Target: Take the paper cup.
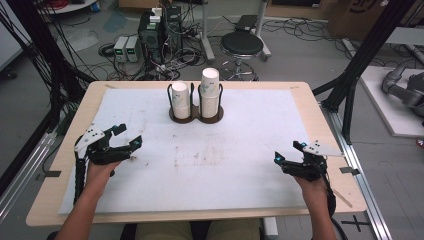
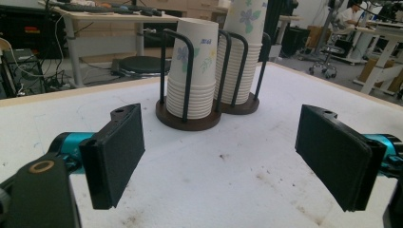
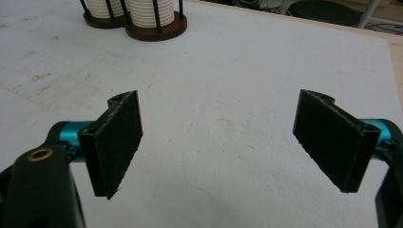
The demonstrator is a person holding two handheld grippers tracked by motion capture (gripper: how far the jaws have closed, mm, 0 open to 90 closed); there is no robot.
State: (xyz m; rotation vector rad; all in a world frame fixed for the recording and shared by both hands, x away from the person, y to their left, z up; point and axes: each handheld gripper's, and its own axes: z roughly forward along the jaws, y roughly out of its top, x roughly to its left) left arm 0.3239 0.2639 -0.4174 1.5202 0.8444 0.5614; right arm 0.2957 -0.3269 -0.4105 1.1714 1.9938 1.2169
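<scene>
We hold the left gripper [image 1: 131, 136] near the left edge of the table [image 1: 305, 89] and the right gripper [image 1: 288, 153] near the right edge, both with jaws spread wide and nothing between them. At the far middle of the white mat [image 1: 250, 150] stands a dark cup holder [image 1: 196, 116] with two rings of upright black bars. In it sit two stacks of paper cups, upside down: the left stack [image 1: 181, 100] shorter, the right stack [image 1: 210, 93] taller.

We judge the cups light, thin-walled and easy to crush, and nested tightly enough that several may lift together. The best hold looks to be a gentle squeeze on the top cup's side wall, above the bars.

The cups carry a printed flower pattern and a small blue mark too blurred for us to read.
</scene>
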